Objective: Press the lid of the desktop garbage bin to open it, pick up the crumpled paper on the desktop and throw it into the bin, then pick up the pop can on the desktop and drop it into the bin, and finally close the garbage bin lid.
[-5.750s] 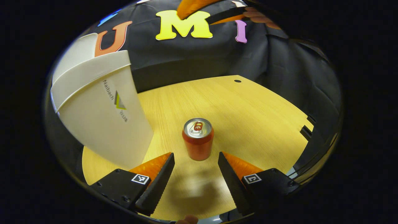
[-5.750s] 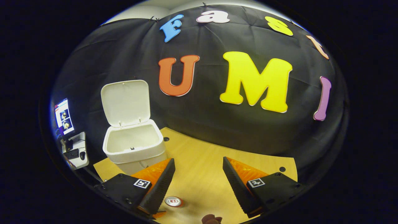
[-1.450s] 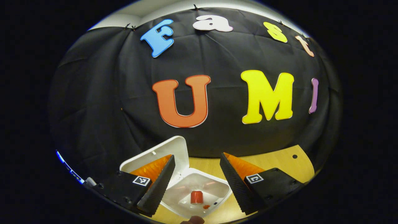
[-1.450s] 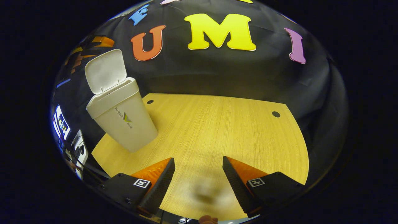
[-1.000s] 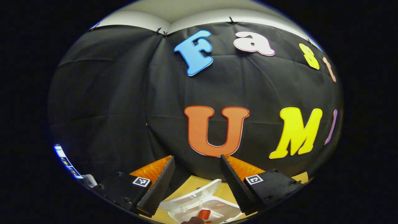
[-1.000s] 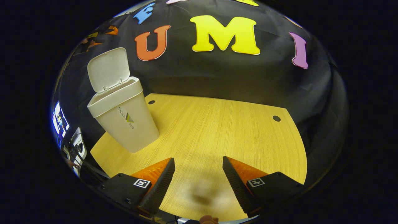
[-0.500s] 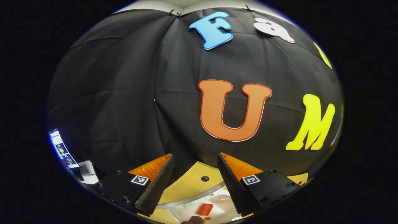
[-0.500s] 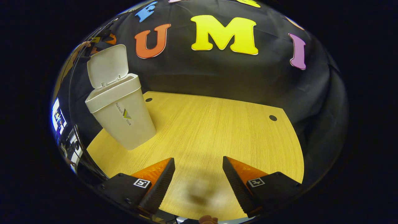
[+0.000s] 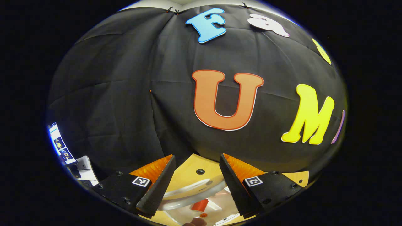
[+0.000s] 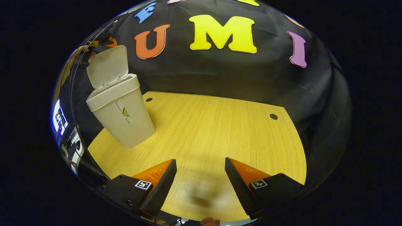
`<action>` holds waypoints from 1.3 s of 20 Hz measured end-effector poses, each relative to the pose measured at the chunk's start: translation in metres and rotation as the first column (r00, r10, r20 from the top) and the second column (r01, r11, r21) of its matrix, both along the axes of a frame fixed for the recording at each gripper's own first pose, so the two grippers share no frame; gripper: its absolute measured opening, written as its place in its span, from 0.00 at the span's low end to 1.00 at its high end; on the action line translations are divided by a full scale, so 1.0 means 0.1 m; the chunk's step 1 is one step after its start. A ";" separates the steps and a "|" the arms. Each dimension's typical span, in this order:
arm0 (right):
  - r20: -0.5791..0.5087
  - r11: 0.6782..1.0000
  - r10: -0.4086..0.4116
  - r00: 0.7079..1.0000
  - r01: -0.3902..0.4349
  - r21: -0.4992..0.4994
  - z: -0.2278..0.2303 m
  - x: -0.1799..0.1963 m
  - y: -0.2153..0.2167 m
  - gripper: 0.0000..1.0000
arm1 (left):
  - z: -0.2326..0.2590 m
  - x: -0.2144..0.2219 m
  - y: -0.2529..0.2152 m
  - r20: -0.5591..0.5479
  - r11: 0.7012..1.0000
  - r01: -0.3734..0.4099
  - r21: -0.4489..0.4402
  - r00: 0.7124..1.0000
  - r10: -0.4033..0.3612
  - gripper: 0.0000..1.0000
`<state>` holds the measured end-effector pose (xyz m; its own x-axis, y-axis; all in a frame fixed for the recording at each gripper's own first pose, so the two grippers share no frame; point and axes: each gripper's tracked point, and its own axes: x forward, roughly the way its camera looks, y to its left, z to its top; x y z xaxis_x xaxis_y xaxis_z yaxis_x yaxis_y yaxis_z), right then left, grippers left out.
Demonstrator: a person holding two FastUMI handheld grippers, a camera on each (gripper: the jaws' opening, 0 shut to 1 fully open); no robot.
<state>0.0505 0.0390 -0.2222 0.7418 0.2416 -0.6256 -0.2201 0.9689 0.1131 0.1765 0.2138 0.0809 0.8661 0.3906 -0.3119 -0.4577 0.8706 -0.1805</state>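
The white desktop bin (image 10: 121, 114) stands at the table's left with its lid (image 10: 107, 66) raised. In the right gripper view the left gripper (image 10: 94, 44) and the hand holding it sit just behind and above that lid. The left gripper view looks down past my open left gripper (image 9: 194, 180) at the lid's top edge (image 9: 188, 193); beneath it the red pop can (image 9: 200, 205) lies inside the bin (image 9: 216, 216). My right gripper (image 10: 201, 182) hangs open and empty over the wooden table (image 10: 220, 131).
The table has small dark holes (image 10: 273, 116) near its back edge. A lit screen (image 10: 59, 119) and desk clutter stand beyond the table's left side. The black cloth wall closes the back.
The left gripper, which earlier dropped the can into the bin, has shifted behind the raised lid and lowered slightly toward its top edge. The right gripper stays almost still.
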 end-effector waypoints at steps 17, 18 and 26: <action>-0.056 1.000 0.008 0.998 -0.007 0.021 -0.30 -0.23 -0.33 0.97 | -1.06 -0.12 -0.86 -0.042 0.994 0.065 0.089 0.997 -0.062 0.93; -0.061 1.000 0.011 0.998 -0.010 0.020 -0.32 -0.23 -0.33 0.97 | -1.07 -0.13 -0.87 -0.041 0.993 0.069 0.099 0.997 -0.065 0.93; -0.093 1.000 0.007 0.996 -0.004 0.029 -0.46 -0.25 -0.29 0.97 | -1.30 -0.20 -0.90 -0.028 0.993 0.036 0.112 0.999 -0.034 0.94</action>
